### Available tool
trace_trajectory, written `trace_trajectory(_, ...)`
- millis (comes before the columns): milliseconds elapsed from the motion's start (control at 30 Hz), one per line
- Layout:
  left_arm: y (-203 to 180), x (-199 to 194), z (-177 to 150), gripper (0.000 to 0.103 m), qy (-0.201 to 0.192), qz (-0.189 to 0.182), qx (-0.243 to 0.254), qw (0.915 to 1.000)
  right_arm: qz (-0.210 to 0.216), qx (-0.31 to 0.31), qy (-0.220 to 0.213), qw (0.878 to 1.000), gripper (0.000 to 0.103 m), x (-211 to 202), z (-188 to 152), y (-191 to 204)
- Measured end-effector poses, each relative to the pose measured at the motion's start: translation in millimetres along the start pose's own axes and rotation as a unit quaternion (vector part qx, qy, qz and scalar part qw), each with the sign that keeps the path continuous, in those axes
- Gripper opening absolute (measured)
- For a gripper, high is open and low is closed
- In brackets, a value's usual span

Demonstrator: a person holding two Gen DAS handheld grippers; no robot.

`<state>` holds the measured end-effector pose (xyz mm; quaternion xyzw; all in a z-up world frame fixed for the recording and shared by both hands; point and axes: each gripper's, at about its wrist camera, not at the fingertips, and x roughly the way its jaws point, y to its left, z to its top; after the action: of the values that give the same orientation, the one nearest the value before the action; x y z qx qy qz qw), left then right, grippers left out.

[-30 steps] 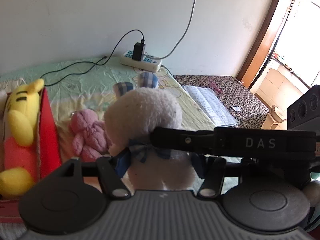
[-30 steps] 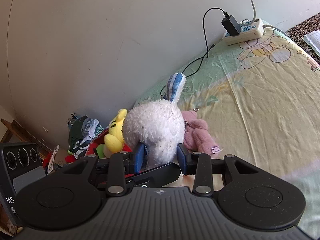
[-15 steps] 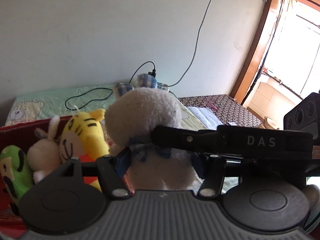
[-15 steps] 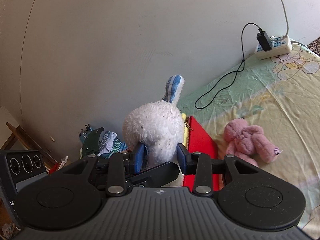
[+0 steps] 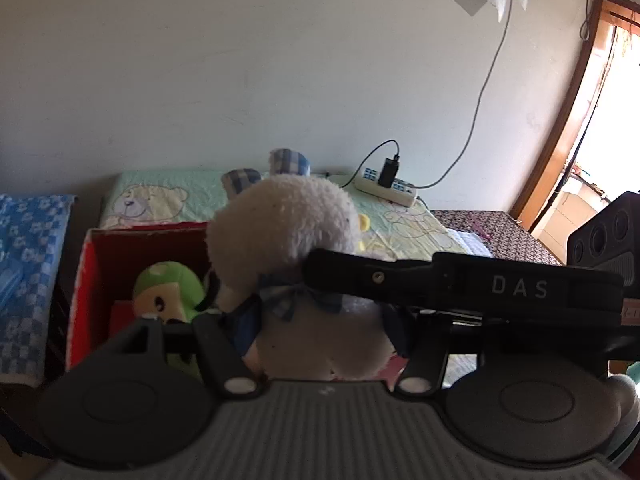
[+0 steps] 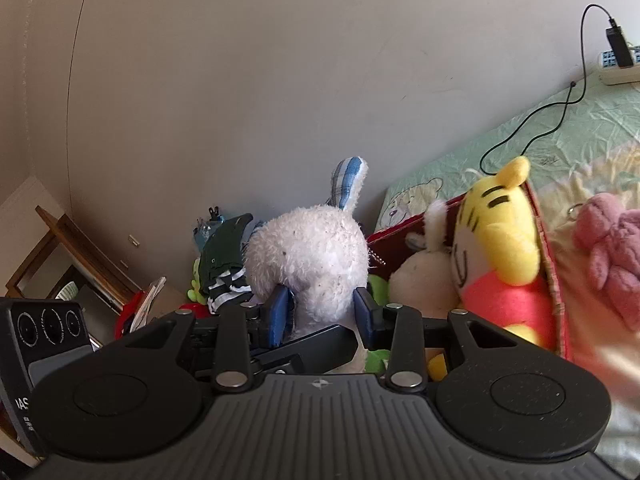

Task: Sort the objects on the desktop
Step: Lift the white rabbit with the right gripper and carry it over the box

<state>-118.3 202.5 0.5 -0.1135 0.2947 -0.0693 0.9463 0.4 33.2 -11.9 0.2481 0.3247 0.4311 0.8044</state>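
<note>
Left tongs (image 5: 320, 328) and right tongs (image 6: 322, 314) both seem clamped, crossing each other.

Fuzzy, nubbly pile on white plush rabbit (image 5: 288, 224), with woven checked cloth on ears and bow; short smooth plush on yellow tiger toy (image 6: 496, 236) and green toy (image 5: 168, 292), shaggier pile on pink plush (image 6: 612, 252) far right. Matt black plastic, ribbed near the camera, on left gripper (image 5: 320, 328) and right gripper (image 6: 322, 312), with shiny metal rivets and blue rubbery-looking pads (image 6: 278, 316). Creased printed cotton sheet (image 6: 560, 136), matt red cardboard-like box (image 5: 86, 264), varnished wood door frame (image 5: 560, 128), matt painted wall (image 5: 240, 60).
</note>
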Motion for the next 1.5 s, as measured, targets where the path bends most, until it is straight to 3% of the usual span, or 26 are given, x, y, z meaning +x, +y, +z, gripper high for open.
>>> trace_trajectory(233,49.6,-7.7,-3.7,0.061,0.003,0.026,-0.032,0.9991,0.011,-0.002,0.032,0.999,0.038,43.3,-8.7,17.0)
trace_trajectory(633,112.7,10.7,-15.4,0.061,0.019,0.025,-0.088,0.9956,-0.007,-0.013,0.076,0.997,0.037,88.2,-20.3,23.2)
trace_trajectory(900,126.0,23.3,-19.0,0.061,0.048,0.021,-0.111,0.9924,-0.048,-0.022,0.105,0.993,0.036,109.9,-24.5,20.7)
trace_trajectory(1100,107.6,35.2,-19.9,0.064,0.06,0.063,-0.049,0.995,-0.081,-0.063,0.117,0.988,0.035,122.8,-23.3,28.8)
trace_trajectory(1367,108.2,26.0,-22.4,0.063,0.063,0.06,-0.044,0.9952,-0.074,-0.055,0.146,0.985,0.041,120.0,-18.8,26.1)
trace_trajectory(1500,104.1,12.3,-21.4,0.061,0.051,0.061,-0.038,0.9961,-0.061,-0.078,0.119,0.988,0.043,110.1,-14.9,35.7)
